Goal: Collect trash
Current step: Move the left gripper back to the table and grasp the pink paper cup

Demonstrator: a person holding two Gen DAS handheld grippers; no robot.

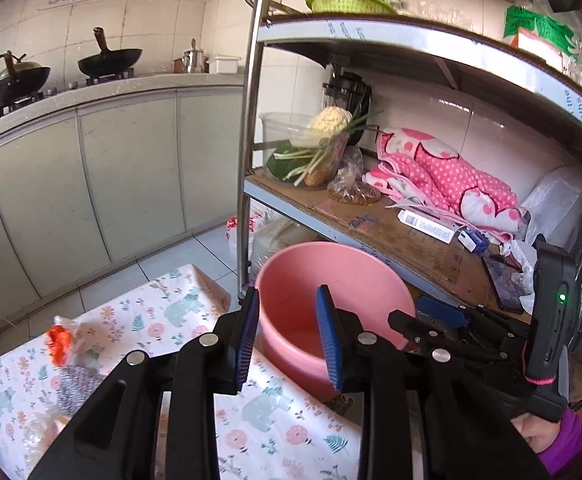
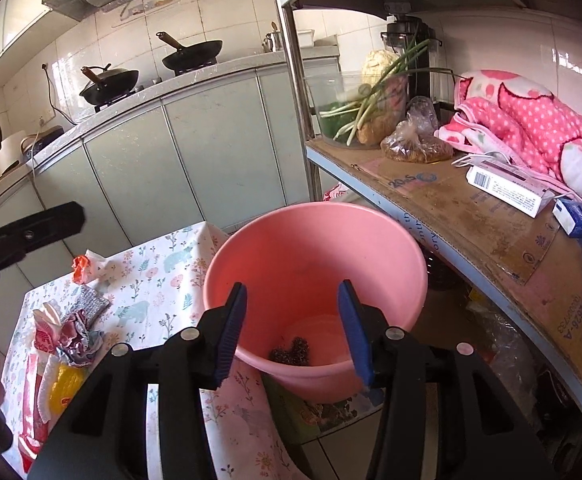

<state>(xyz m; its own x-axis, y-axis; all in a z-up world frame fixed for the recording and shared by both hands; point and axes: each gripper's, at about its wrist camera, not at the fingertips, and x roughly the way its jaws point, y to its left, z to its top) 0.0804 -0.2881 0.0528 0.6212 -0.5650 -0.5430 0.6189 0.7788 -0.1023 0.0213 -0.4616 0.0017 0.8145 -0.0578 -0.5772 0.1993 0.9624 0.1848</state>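
Note:
A pink plastic bucket point(image 2: 315, 264) stands at the right edge of a small table with a floral cloth point(image 2: 159, 280). A dark crumpled scrap point(image 2: 289, 354) lies in its bottom. My right gripper point(image 2: 291, 328) is open and empty, just above the bucket's near rim. My left gripper point(image 1: 287, 332) is open and empty, beside the bucket point(image 1: 331, 280). Crumpled wrappers point(image 2: 73, 332), a grey scouring pad point(image 2: 89, 300), a yellow packet point(image 2: 65, 390) and an orange-and-white wrapper point(image 2: 81, 268) lie on the cloth at the left. The orange wrapper point(image 1: 61, 338) and the grey pad point(image 1: 77, 386) also show in the left wrist view.
A metal shelf rack point(image 2: 471, 216) lined with cardboard stands at the right, holding vegetables, a pink quilt point(image 2: 531, 128), small boxes and a phone. Its steel post point(image 1: 251, 120) rises just behind the bucket. Kitchen cabinets point(image 2: 171, 160) with woks on the stove run along the back.

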